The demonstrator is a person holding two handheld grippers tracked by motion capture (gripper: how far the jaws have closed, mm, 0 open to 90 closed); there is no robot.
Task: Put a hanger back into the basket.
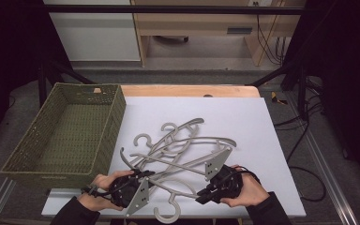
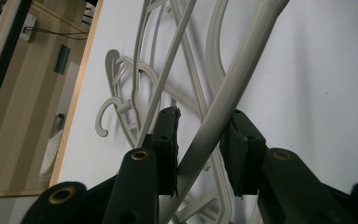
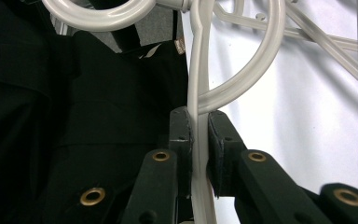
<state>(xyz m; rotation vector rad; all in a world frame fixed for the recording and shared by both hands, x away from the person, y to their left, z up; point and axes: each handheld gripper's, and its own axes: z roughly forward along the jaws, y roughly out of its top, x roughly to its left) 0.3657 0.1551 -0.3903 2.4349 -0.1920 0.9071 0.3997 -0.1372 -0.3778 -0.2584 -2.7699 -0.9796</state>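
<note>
Your right gripper (image 3: 197, 133) pinches a hanger (image 3: 199, 93); your left gripper (image 2: 200, 140) straddles a hanger bar (image 2: 233, 93), contact unclear, ends cropped.

hangers (image 1: 183, 150): smooth grey plastic | basket (image 1: 37, 140): woven, rough | table (image 1: 262, 131): matt

The high view looks forward and down from above the person's side onto the white desk (image 1: 262, 122), taking in its whole top, the green basket (image 1: 65, 136) at its left edge and the room floor beyond its far edge. The left gripper view sits very close behind its own jaws, low over the desk, facing along the pile of grey hangers (image 2: 168, 88) toward a wooden desk edge. The right gripper view is equally close, facing the hangers. All three views share the hangers and the white surface.
</note>
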